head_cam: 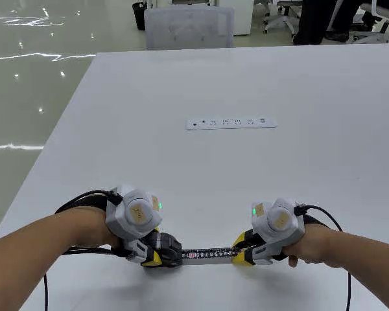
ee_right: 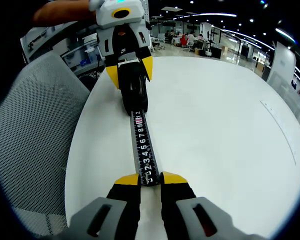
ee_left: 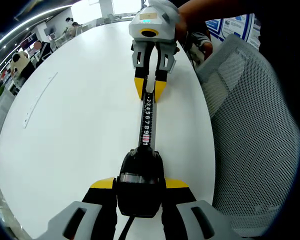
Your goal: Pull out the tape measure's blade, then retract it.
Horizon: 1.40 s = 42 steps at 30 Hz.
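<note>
On the smooth white table (head_cam: 246, 84), near its front edge, the left gripper (ee_left: 140, 183) clamps the boxy black tape measure case (ee_left: 140, 167). The right gripper (ee_right: 150, 179) pinches the tip of the flat, numbered blade (ee_right: 141, 137), which is stretched straight between them.

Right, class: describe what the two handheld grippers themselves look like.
Both the left gripper and right gripper have rounded light-grey bodies, grey jaws with yellow tips, a tan square label on top and a small green light. A black cable trails from each.
</note>
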Available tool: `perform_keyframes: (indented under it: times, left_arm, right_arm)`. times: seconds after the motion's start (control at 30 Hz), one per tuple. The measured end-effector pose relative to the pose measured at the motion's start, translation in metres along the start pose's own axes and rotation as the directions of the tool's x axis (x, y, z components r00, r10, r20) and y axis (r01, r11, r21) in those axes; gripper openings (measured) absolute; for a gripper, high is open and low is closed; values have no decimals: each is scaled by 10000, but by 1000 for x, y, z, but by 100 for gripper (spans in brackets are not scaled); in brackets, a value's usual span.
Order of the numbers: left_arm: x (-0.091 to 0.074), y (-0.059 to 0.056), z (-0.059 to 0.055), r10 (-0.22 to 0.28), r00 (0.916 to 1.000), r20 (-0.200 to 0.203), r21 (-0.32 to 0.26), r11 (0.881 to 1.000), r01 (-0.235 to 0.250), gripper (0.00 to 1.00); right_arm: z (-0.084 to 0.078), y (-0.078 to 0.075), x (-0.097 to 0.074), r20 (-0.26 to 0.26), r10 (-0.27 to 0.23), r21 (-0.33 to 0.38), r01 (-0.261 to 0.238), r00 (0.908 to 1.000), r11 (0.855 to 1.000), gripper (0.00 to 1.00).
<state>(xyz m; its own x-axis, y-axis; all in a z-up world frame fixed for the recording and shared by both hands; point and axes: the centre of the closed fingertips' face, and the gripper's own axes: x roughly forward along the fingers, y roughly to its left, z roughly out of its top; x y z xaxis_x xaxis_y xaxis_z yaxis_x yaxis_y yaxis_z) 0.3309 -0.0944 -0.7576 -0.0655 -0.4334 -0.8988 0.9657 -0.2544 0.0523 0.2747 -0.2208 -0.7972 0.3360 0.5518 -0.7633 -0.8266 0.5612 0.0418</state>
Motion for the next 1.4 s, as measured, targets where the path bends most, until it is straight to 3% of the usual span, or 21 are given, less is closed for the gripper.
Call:
perform_keyframes:
  times: [1.4]
  left_arm:
    - [1, 0, 1, -4, 10000, -19, -13, 10000, 4, 31]
  right_arm:
    - [-22, -6, -20, -175, -237, 201, 240, 9996, 9995, 12]
